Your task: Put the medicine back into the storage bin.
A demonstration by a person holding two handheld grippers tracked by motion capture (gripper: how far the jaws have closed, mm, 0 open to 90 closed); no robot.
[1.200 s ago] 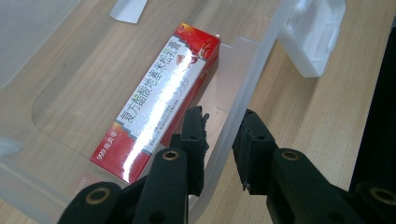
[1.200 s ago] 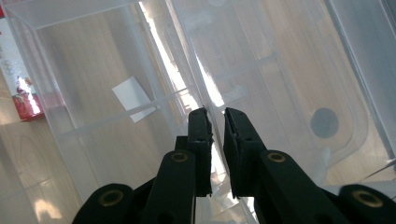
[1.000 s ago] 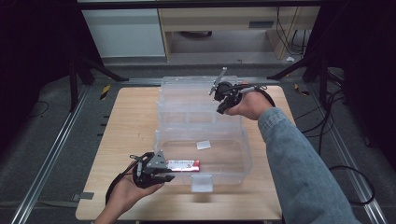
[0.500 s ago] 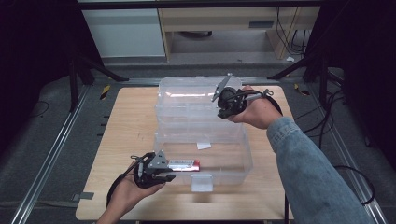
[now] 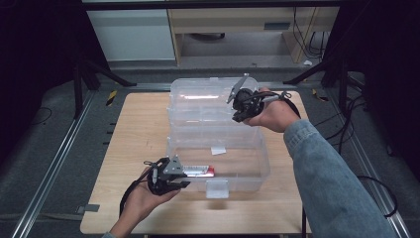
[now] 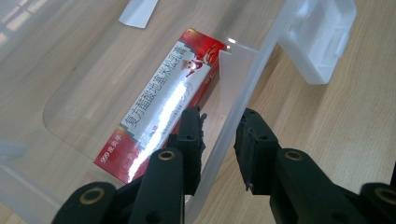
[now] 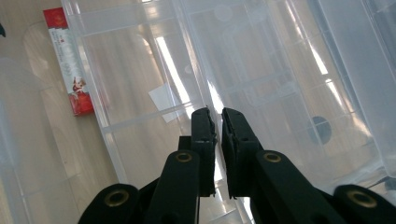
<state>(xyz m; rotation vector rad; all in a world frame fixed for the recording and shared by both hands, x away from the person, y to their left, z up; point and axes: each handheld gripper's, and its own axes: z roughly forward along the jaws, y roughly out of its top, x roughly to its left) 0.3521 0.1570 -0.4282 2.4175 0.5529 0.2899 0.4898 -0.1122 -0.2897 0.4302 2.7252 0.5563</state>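
Observation:
A clear plastic storage box stands on the wooden table with its lid raised at the back. A red and white medicine carton lies inside along the front wall. My left gripper straddles the box's front wall near its left corner, and the wall fills the gap between the jaws. My right gripper is up at the lid's right side, its jaws pinched on a thin clear edge of the lid.
A clear latch sticks out from the box's front. A white label lies on the box floor. Bare tabletop lies left of the box. Metal rails and cables run beside the table.
The lid has tilted a little toward the front with my right gripper still on it. My left gripper has stayed at the front wall.

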